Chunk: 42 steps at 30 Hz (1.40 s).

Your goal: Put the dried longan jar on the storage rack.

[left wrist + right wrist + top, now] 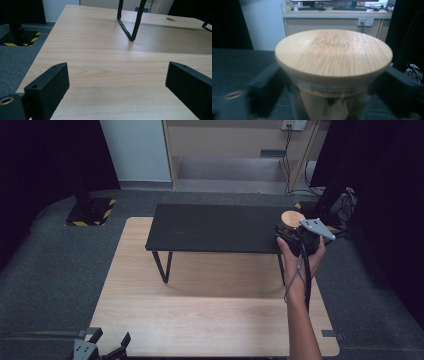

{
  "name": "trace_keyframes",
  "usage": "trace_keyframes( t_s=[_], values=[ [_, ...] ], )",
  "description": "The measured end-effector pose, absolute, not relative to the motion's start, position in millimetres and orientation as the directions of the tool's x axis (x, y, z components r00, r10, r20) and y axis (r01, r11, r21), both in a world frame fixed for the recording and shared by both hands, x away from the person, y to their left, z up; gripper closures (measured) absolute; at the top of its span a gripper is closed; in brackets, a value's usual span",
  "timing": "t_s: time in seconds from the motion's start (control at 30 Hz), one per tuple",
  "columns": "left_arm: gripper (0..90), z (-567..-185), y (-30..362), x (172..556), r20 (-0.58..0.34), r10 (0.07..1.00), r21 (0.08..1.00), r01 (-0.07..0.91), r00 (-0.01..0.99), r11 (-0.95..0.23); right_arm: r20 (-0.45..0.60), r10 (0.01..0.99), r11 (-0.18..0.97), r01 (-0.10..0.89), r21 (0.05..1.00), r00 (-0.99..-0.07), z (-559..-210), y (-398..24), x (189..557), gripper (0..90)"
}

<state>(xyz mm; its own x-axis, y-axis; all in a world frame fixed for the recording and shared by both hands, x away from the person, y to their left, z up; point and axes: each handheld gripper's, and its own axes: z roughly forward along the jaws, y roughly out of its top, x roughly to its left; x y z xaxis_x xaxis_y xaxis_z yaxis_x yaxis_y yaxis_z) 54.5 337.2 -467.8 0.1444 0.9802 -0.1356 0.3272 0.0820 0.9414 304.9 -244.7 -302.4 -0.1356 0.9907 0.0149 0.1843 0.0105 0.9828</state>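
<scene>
A glass jar with a round bamboo lid is held upright in my right gripper at the right end of the black bench. In the right gripper view both black jaws press on the jar's glass body just under the lid, so that gripper is shut on the jar. I cannot tell whether the jar rests on the bench or hangs above it. My left gripper sits low at the front left corner of the wooden table, jaws wide apart with nothing between them.
The black bench stands on thin metal legs across the far half of the wooden table. Grey carpet surrounds the table. A black stand with a yellow-striped base is at the back left, and cables lie at the back right.
</scene>
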Motion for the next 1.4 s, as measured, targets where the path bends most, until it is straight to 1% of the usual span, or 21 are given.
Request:
trace_keyframes(
  t_s=[0.03, 0.13, 0.63, 0.9, 1.17, 1.2, 1.27, 1.4],
  values=[
    [3.7, -467.9, 337.4, 54.5, -0.137, 0.98, 0.941, 0.327, 0.143, 0.084, 0.006, 0.992, 0.016, 0.173, 0.985, -0.126, -303.6, -242.5, 304.5, 4.2],
    [3.7, -467.9, 337.8, 54.3, -0.138, 0.98, 0.941, 0.328, 0.141, 0.085, 0.008, 0.993, 0.013, 0.176, 0.984, -0.12, -303.4, -241.1, 305.4, 0.5],
    [3.7, -467.1, 339.1, 53.2, -0.14, 0.98, 0.942, 0.325, 0.145, 0.087, 0.02, 0.994, 0.0, 0.173, 0.985, -0.11, -303.1, -240.0, 302.5, 0.5],
    [3.7, -467.0, 340.1, 51.4, -0.141, 0.98, 0.943, 0.32, 0.143, 0.089, 0.016, 0.992, 0.006, 0.17, 0.985, -0.123, -302.3, -240.6, 296.5, 0.5],
    [3.7, -465.6, 341.1, 48.7, -0.143, 0.979, 0.945, 0.314, 0.144, 0.092, 0.031, 0.992, -0.012, 0.155, 0.988, -0.126, -305.0, -242.8, 278.9, 0.5],
    [3.7, -465.7, 341.2, 48.6, -0.144, 0.979, 0.945, 0.313, 0.144, 0.093, 0.036, 0.991, -0.017, 0.145, 0.989, -0.13, -308.4, -243.7, 269.9, 0.6],
    [3.7, -465.7, 341.3, 48.8, -0.143, 0.979, 0.945, 0.315, 0.146, 0.091, 0.039, 0.99, -0.02, 0.143, 0.989, -0.132, -309.7, -243.9, 266.6, 0.6],
    [3.7, -465.3, 341.2, 49.2, -0.14, 0.978, 0.945, 0.316, 0.152, 0.086, 0.046, 0.988, -0.027, 0.125, 0.992, -0.151, -320.0, -246.1, 246.6, 0.5]
  ],
)
